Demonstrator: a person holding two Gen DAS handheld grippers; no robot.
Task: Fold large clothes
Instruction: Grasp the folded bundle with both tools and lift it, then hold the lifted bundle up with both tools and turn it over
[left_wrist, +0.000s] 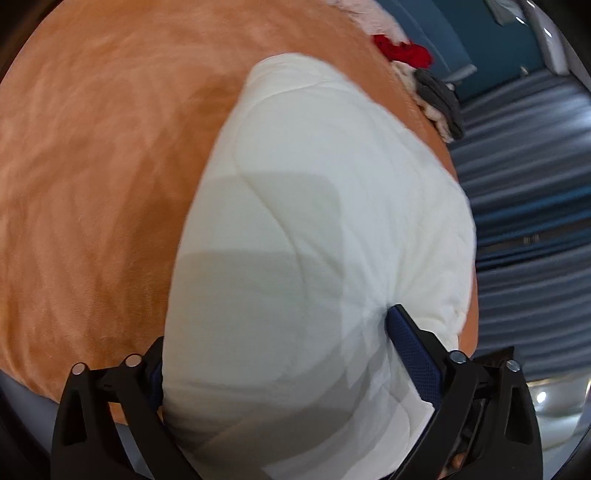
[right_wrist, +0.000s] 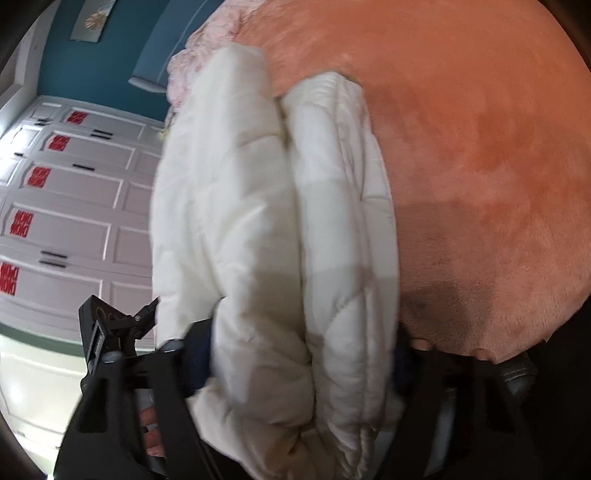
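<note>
Plainly both tools clamp the puffy quilted white jacket (left_wrist: 325, 206): left tool (left_wrist: 280, 354), right tool (right_wrist: 299, 362), over plush orange blanket (left_wrist: 103, 166).

One white padded coat (left_wrist: 325, 229), one orange blanket (left_wrist: 103, 177), one red garment (left_wrist: 402, 51), one grey knit piece (left_wrist: 439, 99), five red stickers (right_wrist: 37, 176) on the wardrobe (right_wrist: 85, 206).

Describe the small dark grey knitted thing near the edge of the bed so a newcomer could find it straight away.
Start from the wide orange plush blanket covering the bed, with the puffy white quilted garment lying on it. Follow the blanket's far edge beyond the garment to a little heap of clothing. The dark grey ribbed knit piece lies there, just below a bright red fabric item, the only grey among red and cream.
</note>
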